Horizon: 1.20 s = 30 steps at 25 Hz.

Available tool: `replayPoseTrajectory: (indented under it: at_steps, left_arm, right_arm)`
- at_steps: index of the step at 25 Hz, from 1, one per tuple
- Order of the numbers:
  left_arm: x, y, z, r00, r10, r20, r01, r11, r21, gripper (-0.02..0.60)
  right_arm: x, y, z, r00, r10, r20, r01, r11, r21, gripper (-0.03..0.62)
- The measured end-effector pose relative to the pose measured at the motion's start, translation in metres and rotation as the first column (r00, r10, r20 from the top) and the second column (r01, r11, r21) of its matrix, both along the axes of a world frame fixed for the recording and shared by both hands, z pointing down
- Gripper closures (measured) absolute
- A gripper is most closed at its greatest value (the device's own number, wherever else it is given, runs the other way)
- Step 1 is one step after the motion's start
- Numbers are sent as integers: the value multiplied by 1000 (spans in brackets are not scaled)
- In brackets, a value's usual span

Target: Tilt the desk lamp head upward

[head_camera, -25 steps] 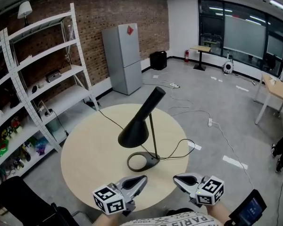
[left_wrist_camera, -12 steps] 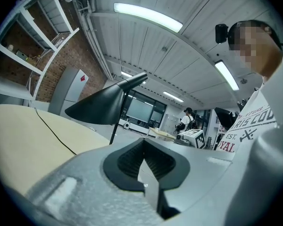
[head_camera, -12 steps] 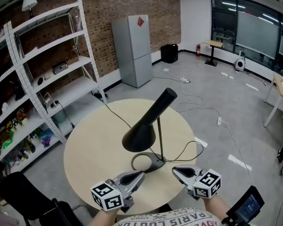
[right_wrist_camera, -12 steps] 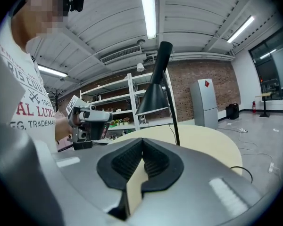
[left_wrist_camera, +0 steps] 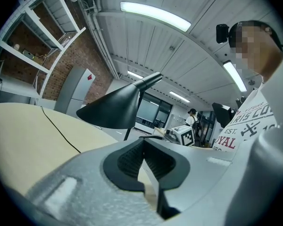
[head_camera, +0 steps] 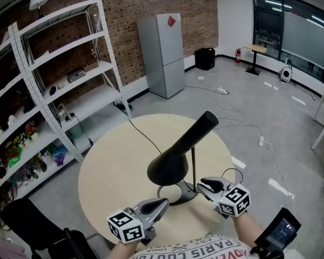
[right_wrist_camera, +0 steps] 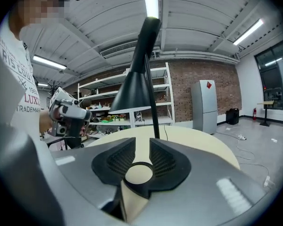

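The lamp head (head_camera: 171,166), mid-frame on the round surface (head_camera: 108,171), looks light, stiff and smooth, so its narrow neck seems the safest hold; the right gripper (head_camera: 204,185), jaws just opened on nothing, is beside the stem (head_camera: 193,163), the left gripper (head_camera: 162,204) empty and closed
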<state>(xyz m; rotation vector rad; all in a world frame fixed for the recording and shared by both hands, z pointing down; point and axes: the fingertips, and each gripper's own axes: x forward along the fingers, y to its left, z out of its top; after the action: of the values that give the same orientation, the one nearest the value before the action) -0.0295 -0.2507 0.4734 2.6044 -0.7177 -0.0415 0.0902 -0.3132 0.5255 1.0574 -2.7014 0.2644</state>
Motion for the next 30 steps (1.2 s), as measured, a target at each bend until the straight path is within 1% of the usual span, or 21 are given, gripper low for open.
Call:
replayPoseTrajectory:
  at_steps: [3,8,12,14,18,24,30]
  left_arm:
    - [-6,-5,2,1000,-15,-2,15,1000,-5,583]
    - [-16,-14,7,999,-35,-2,35,999,-21,583]
    - [-22,-21,12,999,-51,-9,51,998,-36,583]
    - [-23,-21,14,999,-52,-9,52,998,-44,583]
    - [-22,-24,14,998,-54,-10,54,997,-54,583]
    - [-18,-30,9,998,-63,-30,61,996,-65,583]
    - [-19,-35,11,997,-78,-30,76,995,-62,583]
  right_arm:
    - [-6,-18,6,999,-1,-34,2,1000,11,482]
    - [-11,-39,13,994,12,-106,-8,999,38,465]
    - [-17,-47,16,993,2,-119,4,999,43,454]
    - [-18,-48,17,994,8,-113,-4,999,41,470]
    - [-16,-52,15,994,16,-106,-11,999,51,544]
    - [-10,-56,11,995,15,-96,-10,999,49,546]
    - [-10,-58,13,995,1,-98,3,999,48,549]
